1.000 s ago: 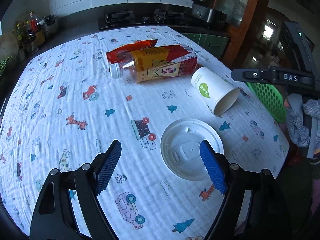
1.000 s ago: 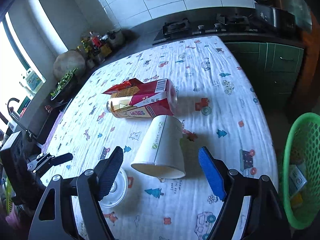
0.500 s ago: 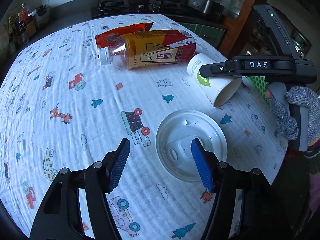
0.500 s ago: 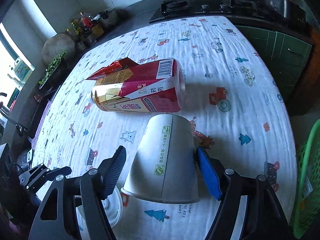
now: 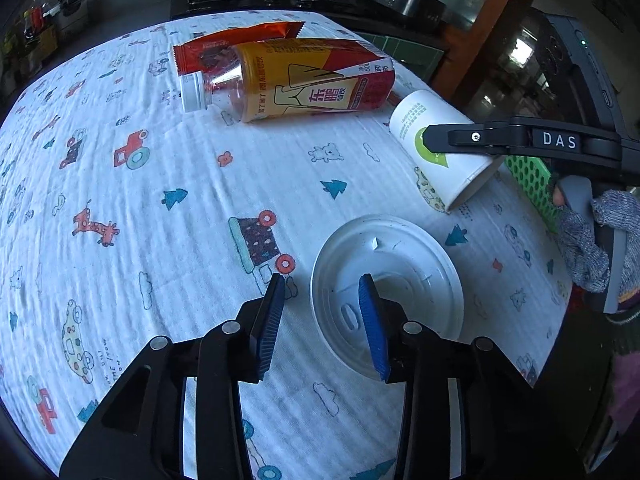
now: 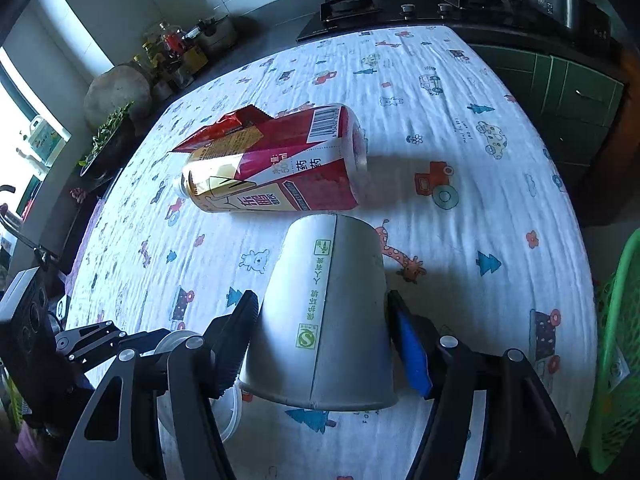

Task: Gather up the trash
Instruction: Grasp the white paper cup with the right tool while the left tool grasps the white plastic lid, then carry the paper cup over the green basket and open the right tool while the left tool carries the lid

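A white paper cup [image 6: 332, 312] lies on its side on the patterned tablecloth; it also shows in the left wrist view [image 5: 436, 148]. My right gripper [image 6: 322, 320] straddles it, both pads touching its sides. A white plastic lid [image 5: 396, 276] lies flat near the table's edge. My left gripper [image 5: 322, 300] is half closed around the lid's left rim, one finger over the lid, one on the cloth. A plastic drink bottle [image 5: 304, 78] with a red and yellow label lies on its side farther back, on a red wrapper [image 5: 236, 42].
A green mesh bin [image 6: 618, 364] stands off the table's right edge. The tablecloth [image 5: 120, 208] covers the whole table. A stove and counter [image 6: 420, 4] run along the back, jars and plants [image 6: 172, 52] at the left.
Both grippers have moved forward and narrowed. The right one has closed in onto the cup's sides. The left one has come over the lid's left rim.
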The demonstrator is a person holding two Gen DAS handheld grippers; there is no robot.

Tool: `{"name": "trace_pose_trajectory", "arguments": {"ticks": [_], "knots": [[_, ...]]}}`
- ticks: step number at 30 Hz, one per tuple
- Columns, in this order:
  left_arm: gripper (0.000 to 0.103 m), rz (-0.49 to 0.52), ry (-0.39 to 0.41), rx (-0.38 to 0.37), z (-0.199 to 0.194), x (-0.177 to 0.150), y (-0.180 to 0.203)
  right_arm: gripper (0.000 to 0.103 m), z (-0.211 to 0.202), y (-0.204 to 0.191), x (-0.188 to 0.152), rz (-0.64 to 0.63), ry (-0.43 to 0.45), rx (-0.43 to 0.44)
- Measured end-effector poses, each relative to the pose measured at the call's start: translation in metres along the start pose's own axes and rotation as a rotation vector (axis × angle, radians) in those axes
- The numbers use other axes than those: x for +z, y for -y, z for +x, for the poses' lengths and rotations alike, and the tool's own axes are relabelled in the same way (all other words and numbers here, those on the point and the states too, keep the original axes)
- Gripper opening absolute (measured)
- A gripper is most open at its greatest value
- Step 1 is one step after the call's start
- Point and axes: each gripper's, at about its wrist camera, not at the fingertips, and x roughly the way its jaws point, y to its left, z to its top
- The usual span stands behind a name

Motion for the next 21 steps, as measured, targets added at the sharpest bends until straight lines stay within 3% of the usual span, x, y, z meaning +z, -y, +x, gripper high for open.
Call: {"name": "trace_pose_trajectory", "arguments": {"ticks": [4,12,21], "knots": [[0.022,0.01,-0.005,-0.002,0.001,0.001,0.003,0.063,-0.011,0.006,-0.005,0.012,0.023,0.009],[0.007,0.023,0.026,-0.007,-0.007,0.002,0.01,0.063,-0.034,0.021,-0.019,0.027,0.065,0.001],[0.004,0.035,0.068,-0.047,-0.024,0.01,0.023,0.063,-0.073,0.055,-0.036,0.07,0.135,-0.037]]}}
